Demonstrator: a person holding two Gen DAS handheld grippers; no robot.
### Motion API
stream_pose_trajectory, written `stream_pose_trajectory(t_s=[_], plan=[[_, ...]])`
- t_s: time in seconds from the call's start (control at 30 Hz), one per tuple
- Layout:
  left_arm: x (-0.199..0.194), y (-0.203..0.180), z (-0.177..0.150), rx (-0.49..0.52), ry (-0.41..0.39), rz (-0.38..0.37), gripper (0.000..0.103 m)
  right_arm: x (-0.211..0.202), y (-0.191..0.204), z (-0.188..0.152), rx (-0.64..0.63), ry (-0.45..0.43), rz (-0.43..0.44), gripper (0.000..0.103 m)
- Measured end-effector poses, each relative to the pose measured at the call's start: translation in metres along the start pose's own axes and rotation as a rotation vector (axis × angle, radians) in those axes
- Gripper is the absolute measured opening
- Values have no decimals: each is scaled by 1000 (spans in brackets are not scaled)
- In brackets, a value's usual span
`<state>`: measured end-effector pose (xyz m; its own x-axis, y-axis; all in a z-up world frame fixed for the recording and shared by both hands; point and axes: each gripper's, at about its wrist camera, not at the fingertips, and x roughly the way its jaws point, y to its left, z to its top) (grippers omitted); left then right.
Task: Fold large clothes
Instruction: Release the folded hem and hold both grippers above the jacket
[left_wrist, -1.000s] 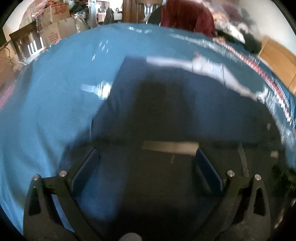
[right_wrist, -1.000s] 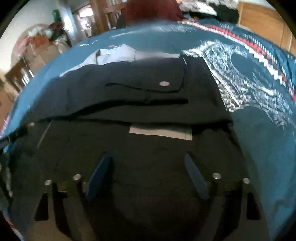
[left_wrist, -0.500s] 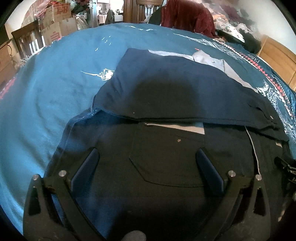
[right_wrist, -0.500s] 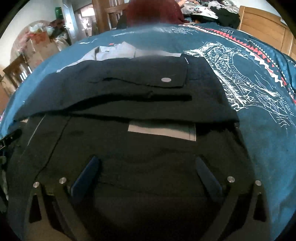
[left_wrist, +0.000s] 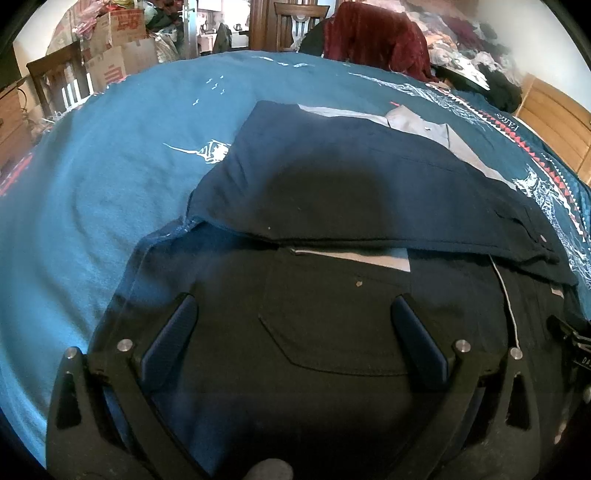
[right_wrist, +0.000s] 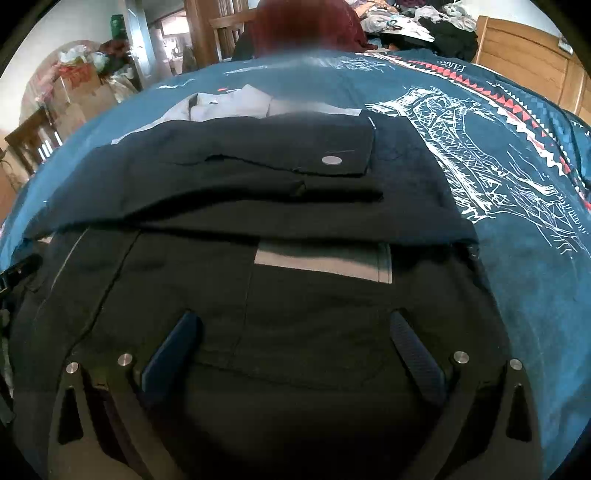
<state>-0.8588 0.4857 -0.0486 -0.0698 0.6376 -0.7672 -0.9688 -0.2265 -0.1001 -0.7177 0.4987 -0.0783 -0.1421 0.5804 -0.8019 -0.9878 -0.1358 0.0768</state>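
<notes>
Trousers (left_wrist: 332, 325) folded once on bedspread (left_wrist: 92, 203); my left gripper (left_wrist: 295, 325) & right gripper (right_wrist: 295, 332) both spread, empty. Risk: 1-layer grab drags top flap askew.

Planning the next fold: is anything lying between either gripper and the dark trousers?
Nothing visible. Both the left gripper and right gripper sit open directly over the dark trousers, with only that fabric between their fingers.

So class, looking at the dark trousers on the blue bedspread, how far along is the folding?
Done: the dark trousers are folded once, upper layer over the pocket. In hand: nothing; the left hand-held gripper and right hand-held gripper hang open above them. Left: probably another fold.
</notes>
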Motion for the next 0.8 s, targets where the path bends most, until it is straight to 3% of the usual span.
stream_pose_trajectory(t_s=[0.8], plan=[[1,-2,1,5,-7,17,103,2,-1,1,1,-1,0,103]])
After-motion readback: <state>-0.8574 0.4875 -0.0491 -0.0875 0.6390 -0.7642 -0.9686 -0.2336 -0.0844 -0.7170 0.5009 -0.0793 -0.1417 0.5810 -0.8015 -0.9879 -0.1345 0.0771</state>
